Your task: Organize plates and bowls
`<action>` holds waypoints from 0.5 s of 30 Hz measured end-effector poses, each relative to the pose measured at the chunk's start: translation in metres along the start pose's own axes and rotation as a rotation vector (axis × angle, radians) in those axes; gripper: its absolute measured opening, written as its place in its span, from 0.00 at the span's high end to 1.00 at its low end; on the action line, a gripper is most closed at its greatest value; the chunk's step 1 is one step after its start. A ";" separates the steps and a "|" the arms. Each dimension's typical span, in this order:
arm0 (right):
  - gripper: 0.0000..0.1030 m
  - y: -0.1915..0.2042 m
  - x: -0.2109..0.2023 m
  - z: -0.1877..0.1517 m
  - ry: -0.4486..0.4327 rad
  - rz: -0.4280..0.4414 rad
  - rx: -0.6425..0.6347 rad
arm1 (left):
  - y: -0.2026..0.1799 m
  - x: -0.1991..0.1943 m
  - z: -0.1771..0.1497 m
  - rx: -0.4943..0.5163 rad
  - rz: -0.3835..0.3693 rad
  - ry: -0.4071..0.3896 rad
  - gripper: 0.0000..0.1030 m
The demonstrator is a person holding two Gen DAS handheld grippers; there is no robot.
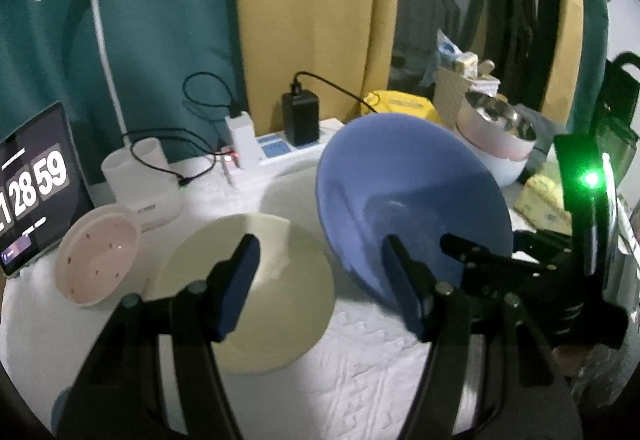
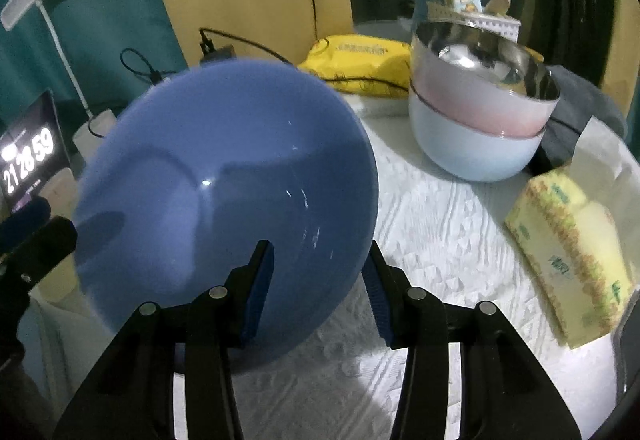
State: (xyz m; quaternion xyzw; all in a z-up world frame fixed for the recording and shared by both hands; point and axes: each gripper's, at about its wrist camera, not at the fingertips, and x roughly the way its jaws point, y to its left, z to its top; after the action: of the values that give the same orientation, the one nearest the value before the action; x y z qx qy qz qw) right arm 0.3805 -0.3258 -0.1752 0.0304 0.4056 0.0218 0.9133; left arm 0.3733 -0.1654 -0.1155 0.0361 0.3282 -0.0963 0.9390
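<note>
Tabletop (image 2: pixel 440 224) under white textured cloth; teal and mustard curtains at 12 o'clock. From 9 o'clock: one pink perforated plastic dish (image 1: pixel 98 258), one cream round plate (image 1: pixel 276 304), one large blue plastic bowl (image 2: pixel 224 175), one stack of three nested bowls (image 2: pixel 476 107) at 2 o'clock. Left gripper (image 1: pixel 320 272) jaws half-wide, empty, above the plate. Right gripper (image 2: pixel 318 272) jaws pinch the tilted blue bowl's rim at 6 o'clock.

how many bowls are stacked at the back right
3: a steel bowl on top, nested in a pink bowl, nested in a pale blue bowl. More may hide inside.
</note>
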 end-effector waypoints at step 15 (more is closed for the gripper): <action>0.88 -0.009 0.001 -0.009 0.001 0.092 0.025 | -0.022 0.021 -0.004 0.074 -0.014 0.061 0.66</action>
State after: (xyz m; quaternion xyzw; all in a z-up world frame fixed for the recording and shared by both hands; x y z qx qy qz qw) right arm 0.3743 -0.3345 -0.1823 0.0606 0.4047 0.0588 0.9106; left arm 0.3825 -0.1900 -0.1321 0.0713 0.3530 -0.1137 0.9259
